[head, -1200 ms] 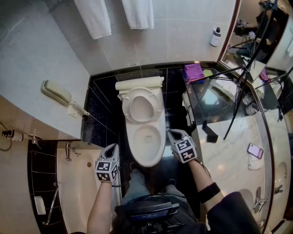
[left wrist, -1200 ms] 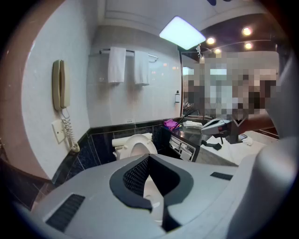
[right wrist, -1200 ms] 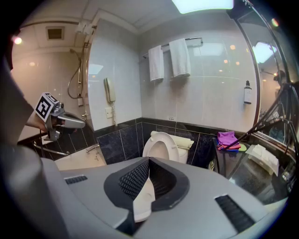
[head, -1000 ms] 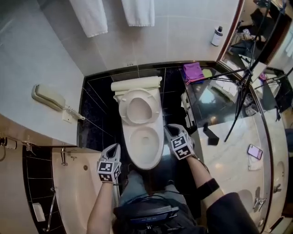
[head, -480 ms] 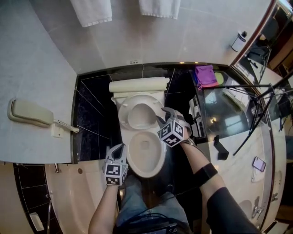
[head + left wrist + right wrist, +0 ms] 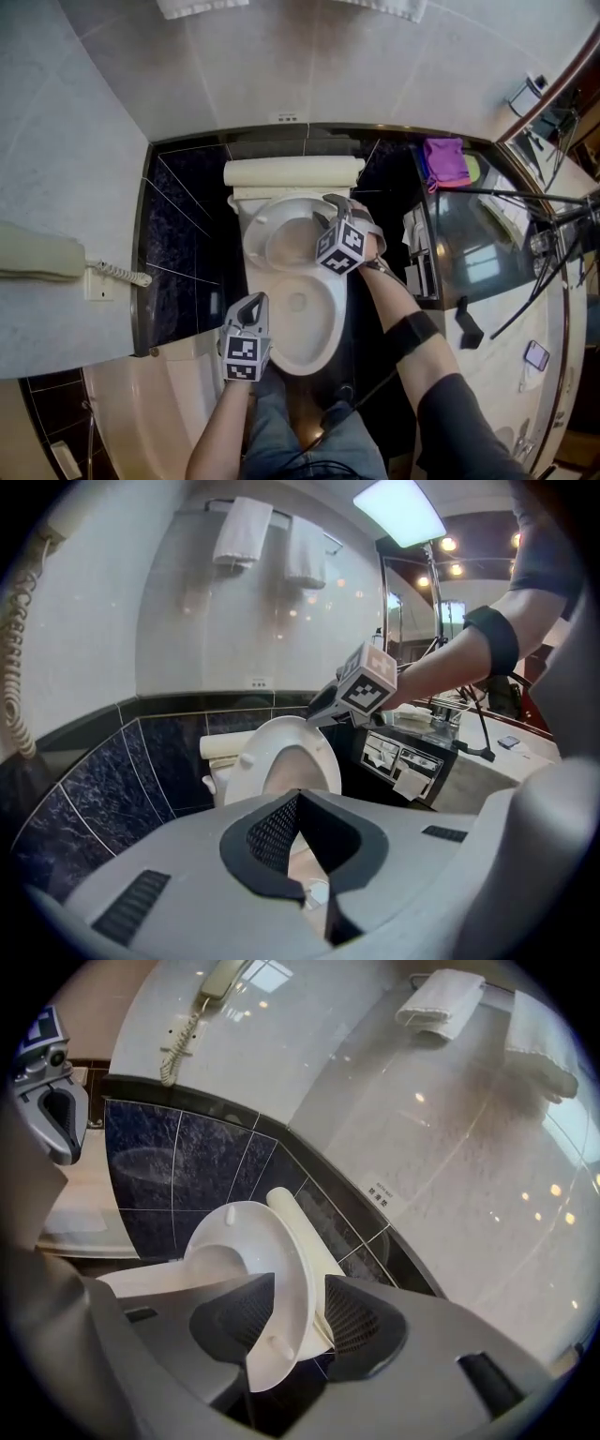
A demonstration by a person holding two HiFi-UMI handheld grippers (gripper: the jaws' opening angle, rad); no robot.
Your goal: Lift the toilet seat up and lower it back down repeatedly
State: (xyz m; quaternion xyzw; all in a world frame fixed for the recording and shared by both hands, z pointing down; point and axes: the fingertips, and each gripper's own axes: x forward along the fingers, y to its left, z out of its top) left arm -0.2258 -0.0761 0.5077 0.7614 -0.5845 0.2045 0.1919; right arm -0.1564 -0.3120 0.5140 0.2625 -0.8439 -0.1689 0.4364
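The white toilet seat (image 6: 255, 246) (image 6: 281, 1269) stands raised over the open bowl (image 6: 302, 319), with the cream lid (image 6: 293, 172) upright behind it. My right gripper (image 6: 330, 208) (image 6: 300, 1302) reaches the seat's upper right rim. Its jaws have opened within the last second and now straddle that rim, with a gap showing beside the right pad (image 6: 361, 1321). My left gripper (image 6: 254, 300) (image 6: 298, 797) hovers at the bowl's front left, shut and empty. In the left gripper view the seat (image 6: 281, 761) rises ahead, with the right gripper's marker cube (image 6: 367, 680) beside it.
A wall phone (image 6: 37, 251) hangs at the left over dark tiles (image 6: 187, 244). A purple cloth (image 6: 445, 159) lies on the glass counter (image 6: 478, 244) at the right, crossed by tripod legs. A bathtub rim (image 6: 141, 403) is at the lower left. The person's legs stand before the bowl.
My right gripper has moved from beside the bowl up to the raised seat's right rim. My left gripper has come forward to the bowl's front left. The seat stays up.
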